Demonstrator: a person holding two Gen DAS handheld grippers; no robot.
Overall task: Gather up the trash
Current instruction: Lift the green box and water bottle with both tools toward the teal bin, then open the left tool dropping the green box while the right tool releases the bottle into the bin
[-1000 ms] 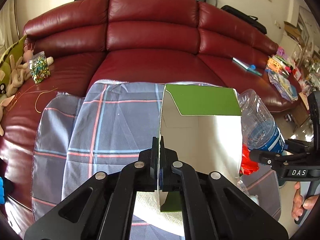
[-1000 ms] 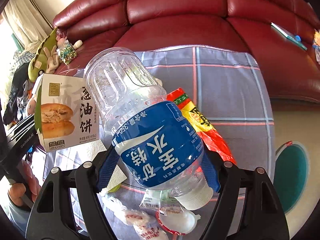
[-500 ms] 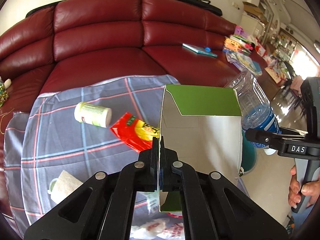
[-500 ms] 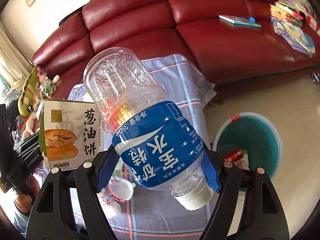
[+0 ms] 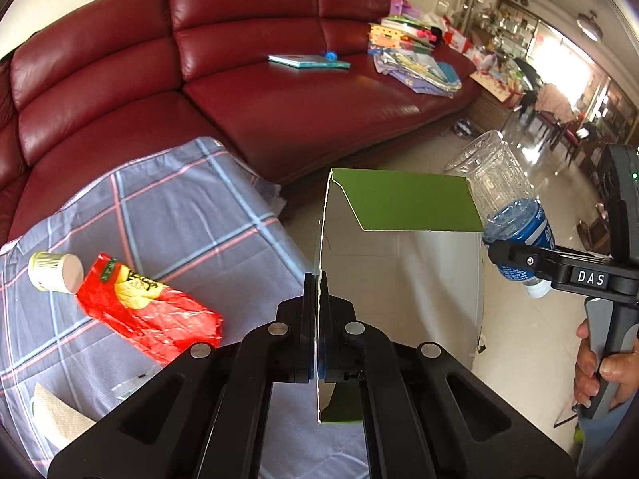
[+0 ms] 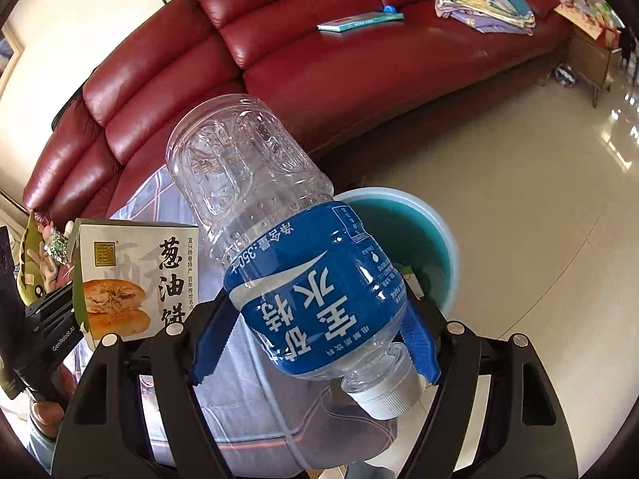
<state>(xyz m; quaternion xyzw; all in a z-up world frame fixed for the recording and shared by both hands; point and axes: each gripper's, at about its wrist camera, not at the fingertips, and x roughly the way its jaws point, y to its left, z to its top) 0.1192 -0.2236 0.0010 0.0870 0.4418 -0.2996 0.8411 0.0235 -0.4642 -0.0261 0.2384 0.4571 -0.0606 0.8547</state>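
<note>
The right gripper [image 6: 319,343] clamps the bottle [image 6: 295,255], cap-down, directly before the teal bin [image 6: 435,235]; the left gripper [image 5: 317,311], pinching the carton [image 5: 399,271], trails farther off.

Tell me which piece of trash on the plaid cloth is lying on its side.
The small white bottle, tipped over beside the red snack bag. The bag is a flat wrapper and the paper napkin a folded sheet.

Both hands swing over from the middle of the blanket [image 5: 167,215] toward its edge by the floor. The bin [image 6: 403,223] now sits right behind the bottle [image 6: 303,271], where before it was off to the side. A red wrapper [image 5: 147,311] and a small white tub [image 5: 56,271] come into the left view.
</note>
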